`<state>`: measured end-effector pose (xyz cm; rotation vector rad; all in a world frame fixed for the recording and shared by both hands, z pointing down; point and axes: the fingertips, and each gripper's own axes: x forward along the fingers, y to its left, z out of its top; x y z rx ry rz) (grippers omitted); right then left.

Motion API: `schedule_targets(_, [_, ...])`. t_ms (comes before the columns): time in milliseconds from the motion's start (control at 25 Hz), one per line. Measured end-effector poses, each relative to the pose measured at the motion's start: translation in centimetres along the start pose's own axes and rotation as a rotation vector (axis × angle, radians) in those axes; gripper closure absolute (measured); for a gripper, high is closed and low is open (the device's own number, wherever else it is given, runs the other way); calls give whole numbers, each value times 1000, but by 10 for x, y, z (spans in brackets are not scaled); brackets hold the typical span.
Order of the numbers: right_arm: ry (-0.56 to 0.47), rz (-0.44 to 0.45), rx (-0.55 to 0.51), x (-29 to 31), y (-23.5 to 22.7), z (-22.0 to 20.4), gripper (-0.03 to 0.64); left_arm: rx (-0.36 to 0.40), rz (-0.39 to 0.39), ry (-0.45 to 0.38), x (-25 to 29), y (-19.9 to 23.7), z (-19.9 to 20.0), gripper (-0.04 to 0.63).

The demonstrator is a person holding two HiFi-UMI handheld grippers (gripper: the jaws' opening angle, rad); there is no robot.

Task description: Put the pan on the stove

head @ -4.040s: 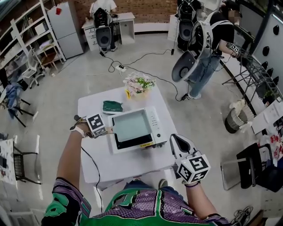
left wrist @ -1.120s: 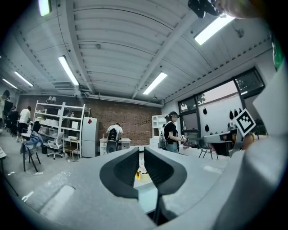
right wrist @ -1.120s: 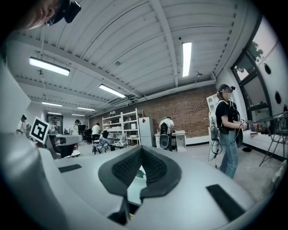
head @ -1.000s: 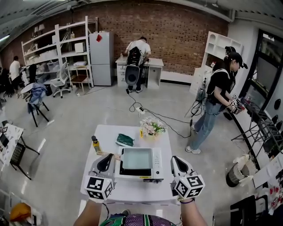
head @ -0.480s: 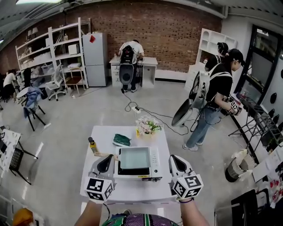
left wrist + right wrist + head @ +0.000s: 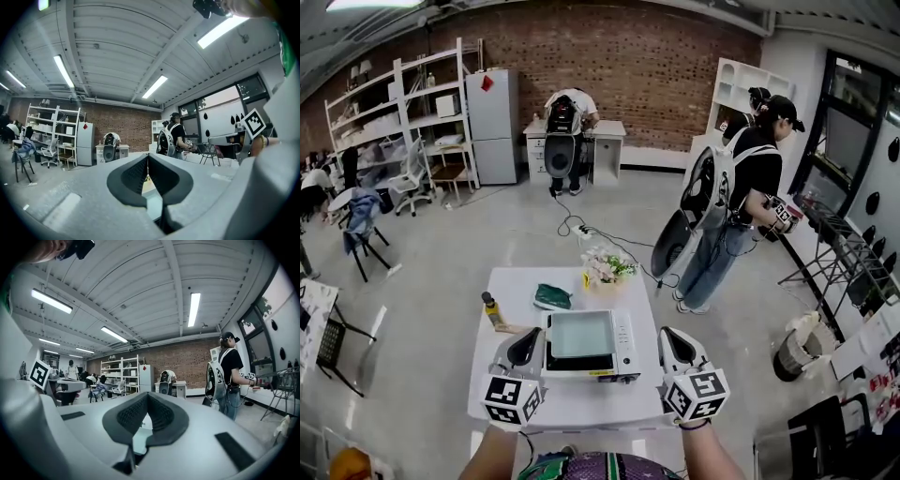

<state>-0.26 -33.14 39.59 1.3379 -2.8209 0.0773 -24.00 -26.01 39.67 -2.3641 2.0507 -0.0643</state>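
The left gripper [image 6: 529,336] is shut tight on nothing, just beside the square pan [image 6: 579,335] that sits on the stove [image 6: 623,345]. The right gripper [image 6: 668,337] is shut and holds nothing too. What is inside the pan is hard to see.

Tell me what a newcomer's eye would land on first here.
A white stove sits mid-table, flanked by the left gripper and right gripper, both shut and empty. Behind it on the white table are flowers, a green cloth and a small bottle. To the right, a person with a backpack stands on the floor.
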Motion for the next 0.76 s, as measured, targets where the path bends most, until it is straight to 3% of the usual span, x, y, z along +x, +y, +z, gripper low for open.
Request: schedule_targets(760, [21, -7, 8, -3, -5, -6, 617, -9, -3, 14, 4, -5, -5, 578])
